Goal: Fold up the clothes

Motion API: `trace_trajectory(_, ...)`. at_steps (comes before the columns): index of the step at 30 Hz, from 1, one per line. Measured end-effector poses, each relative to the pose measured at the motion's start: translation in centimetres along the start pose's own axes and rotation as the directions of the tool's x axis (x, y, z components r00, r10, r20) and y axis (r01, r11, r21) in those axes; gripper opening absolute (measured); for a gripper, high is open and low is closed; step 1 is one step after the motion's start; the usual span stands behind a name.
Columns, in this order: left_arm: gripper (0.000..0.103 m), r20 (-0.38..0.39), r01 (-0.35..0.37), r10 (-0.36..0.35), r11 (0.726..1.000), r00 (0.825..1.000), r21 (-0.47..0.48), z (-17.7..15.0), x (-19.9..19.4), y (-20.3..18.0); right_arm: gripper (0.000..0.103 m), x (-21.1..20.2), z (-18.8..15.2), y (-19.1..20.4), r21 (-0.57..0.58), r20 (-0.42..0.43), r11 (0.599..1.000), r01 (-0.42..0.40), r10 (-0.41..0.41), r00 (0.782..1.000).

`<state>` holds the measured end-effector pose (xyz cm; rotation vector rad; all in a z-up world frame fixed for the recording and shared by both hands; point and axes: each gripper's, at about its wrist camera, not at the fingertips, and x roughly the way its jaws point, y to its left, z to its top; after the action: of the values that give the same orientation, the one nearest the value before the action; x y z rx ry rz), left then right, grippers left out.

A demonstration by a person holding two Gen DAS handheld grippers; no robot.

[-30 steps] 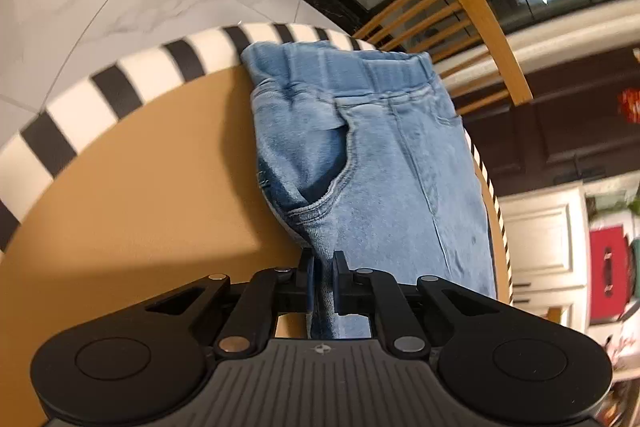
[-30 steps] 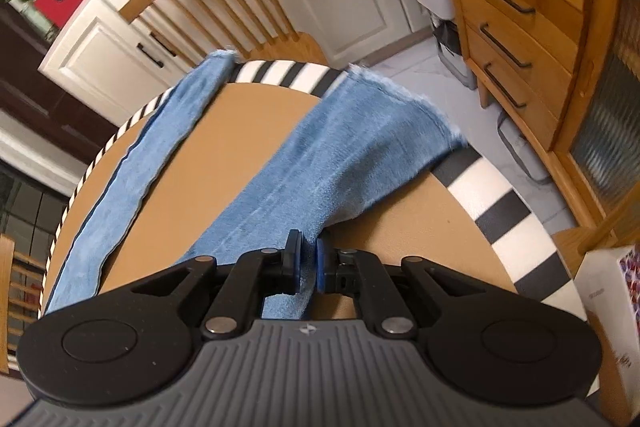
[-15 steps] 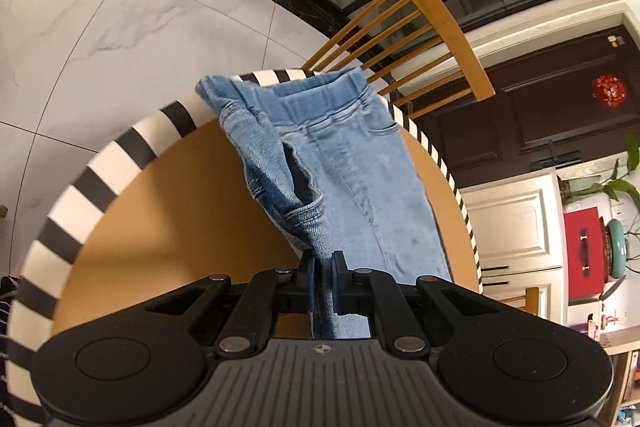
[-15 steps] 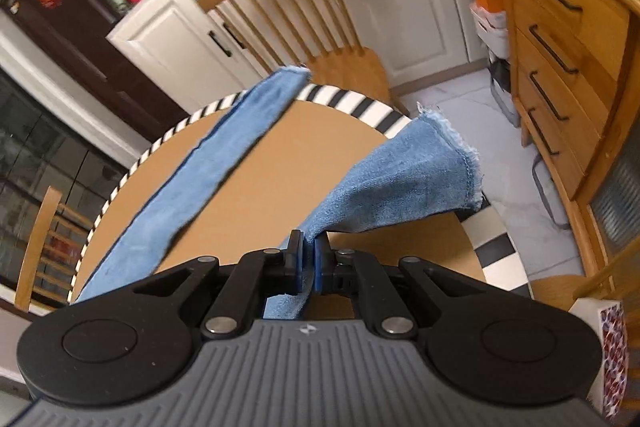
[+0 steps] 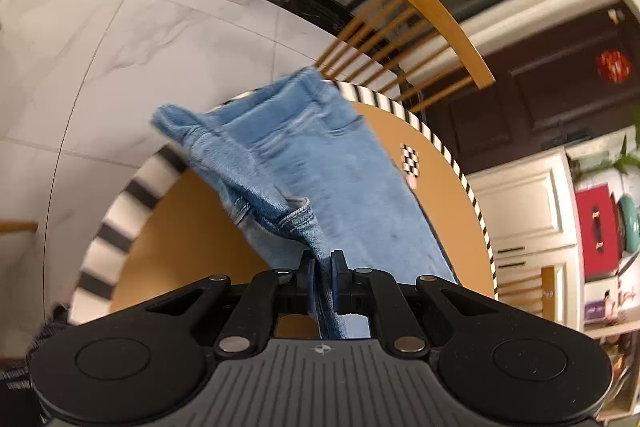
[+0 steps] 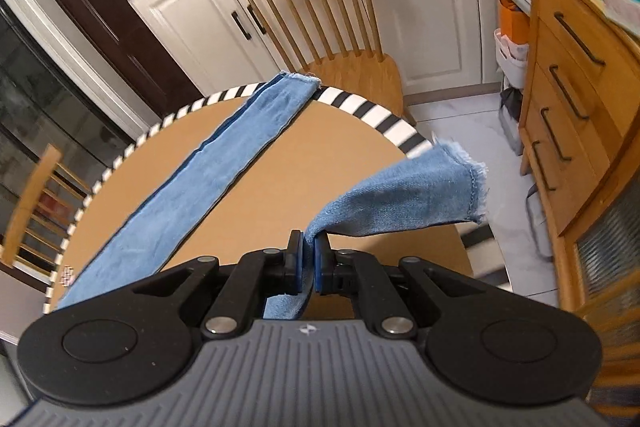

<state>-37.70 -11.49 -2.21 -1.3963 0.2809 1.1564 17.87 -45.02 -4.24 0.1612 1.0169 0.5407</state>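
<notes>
One pair of light-blue jeans [image 5: 320,163] spread across the round worktop [image 6: 280,187], partly lifted. Waist end raised at the left gripper [image 5: 321,277], jaws closed tight on a bunched fold near the pocket seam; waistband sagging back toward the far striped rim. Near leg [image 6: 404,195] hoisted clear of the worktop by the right gripper [image 6: 306,267], jaws likewise pinched shut on denim, frayed hem hanging out past the rim on the right. Other leg [image 6: 208,171] lying flat and straight across the wood, hem just over the far edge beside a chair.

Judged step: lifting one side of the jeans to lay the near leg over the flat one, a lengthwise fold. Best done by keeping both grips at matched height so the cloth between stays taut, carrying the raised leg across until its outer seam lines up with the flat leg's edge, then lowering hem and waist together. Worth watching: the dangling hem dragging or flipping under, and the bunched pocket area leaving a lump if set down without a slight outward pull. No release until the cloth lies flat.

Count: one garment, two legs, two grippers, one worktop. Two wooden chairs [image 6: 320,27] in the right view, one beyond the far hem, a second partly seen at the left edge. One wooden dresser [image 6: 568,99] to the right.
</notes>
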Motion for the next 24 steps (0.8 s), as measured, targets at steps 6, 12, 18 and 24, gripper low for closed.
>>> trace_trajectory(6,0.009,-0.042,-0.053,0.056,0.996,0.998,0.074,4.9,5.4,-6.4,0.005,4.6,4.5,6.0,-0.119,-0.013,0.988,0.096,-0.098,0.995)
trace_trajectory(12,0.010,-0.101,-0.162,0.172,0.981,0.980,0.107,10.1,13.8,-11.0,0.005,11.9,9.0,10.8,-0.148,-0.050,0.964,0.220,-0.229,0.972)
trace_trajectory(18,0.010,-0.163,-0.242,0.249,0.968,0.955,0.062,13.1,20.6,-11.5,0.005,19.8,12.2,15.3,-0.172,-0.088,0.937,0.305,-0.323,0.942)
trace_trajectory(24,0.011,-0.230,-0.234,0.227,0.972,0.946,-0.004,15.5,23.4,-11.4,0.006,26.0,14.6,18.6,-0.183,-0.138,0.906,0.382,-0.409,0.902)
